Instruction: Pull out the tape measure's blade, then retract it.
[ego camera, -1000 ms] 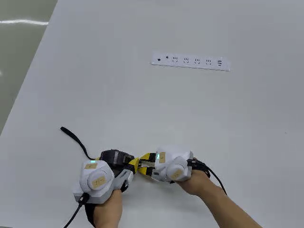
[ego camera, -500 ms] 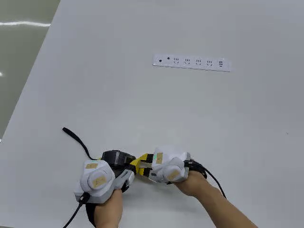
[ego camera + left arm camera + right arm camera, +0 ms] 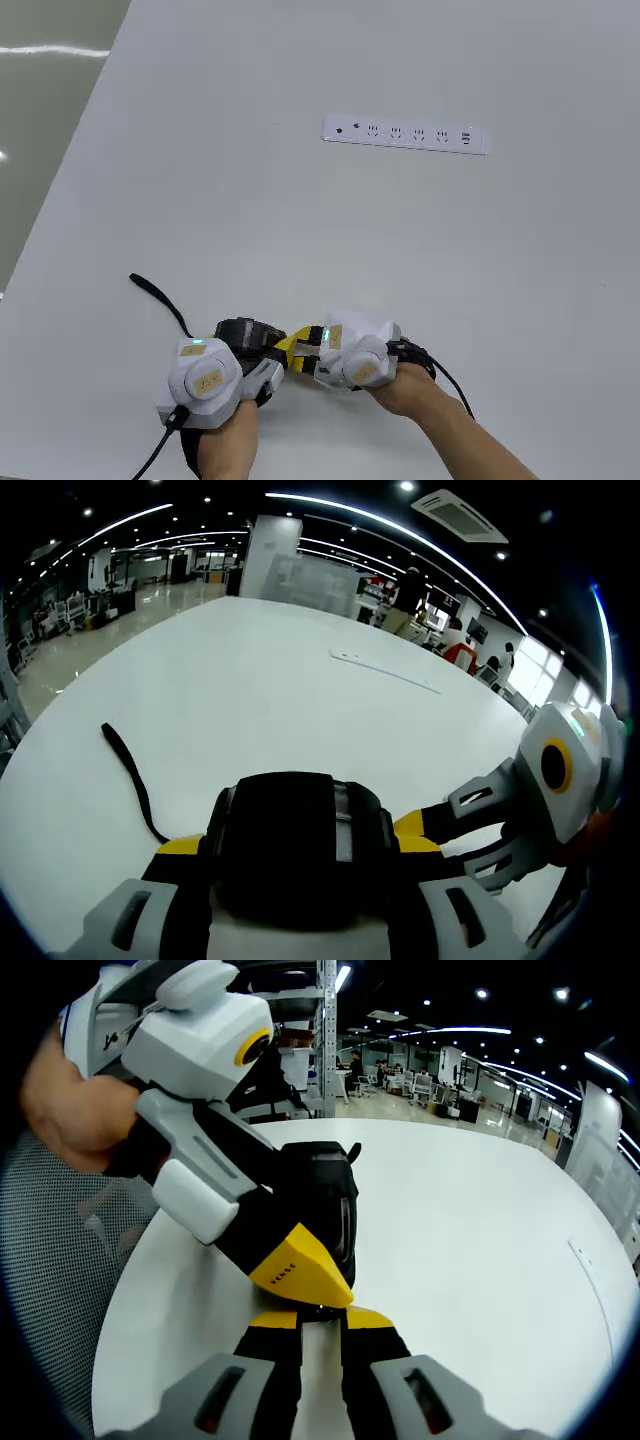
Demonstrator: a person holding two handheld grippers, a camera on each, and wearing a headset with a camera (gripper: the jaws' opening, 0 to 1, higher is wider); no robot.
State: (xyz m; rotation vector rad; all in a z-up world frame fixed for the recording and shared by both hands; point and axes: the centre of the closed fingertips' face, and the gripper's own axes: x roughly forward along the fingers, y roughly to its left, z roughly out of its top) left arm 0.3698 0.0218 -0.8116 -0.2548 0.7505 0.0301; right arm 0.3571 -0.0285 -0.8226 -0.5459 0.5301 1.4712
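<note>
**Blade's way out runs to 3 o'clock, straight into the right jaws**

The tape measure (image 3: pixel 246 333) sits low on the white table (image 3: pixel 300 220), at about 7 o'clock in the head view. It is off the surface or barely on it, and which one is hard to tell. The left gripper (image 3: pixel 298 852) is clenched across the black case, with one yellow-tipped jaw on each flank. The wrist strap (image 3: pixel 128 772) trails away over the table toward 10 o'clock.

The right gripper (image 3: pixel 320 1322) comes in from the 3 o'clock side of the case, its nose aimed at 9 o'clock, so the two tools meet almost head-on. In the right gripper view the case stands at 12 o'clock, just beyond the jaw tips. One yellow fingertip of the left gripper crosses in front at 11 o'clock. The right jaws are drawn nearly together at the case's mouth, leaving only a thin slit. I cannot tell whether the blade's end hook is pinched in it, because the spot is small and partly covered.

As I judge it, the pull has to go along the line from 9 to 3 o'clock. The left gripper anchors the case and the right, the nearer to the mouth, draws away. The power strip (image 3: pixel 405 134) lies well clear at 1 o'clock.
</note>
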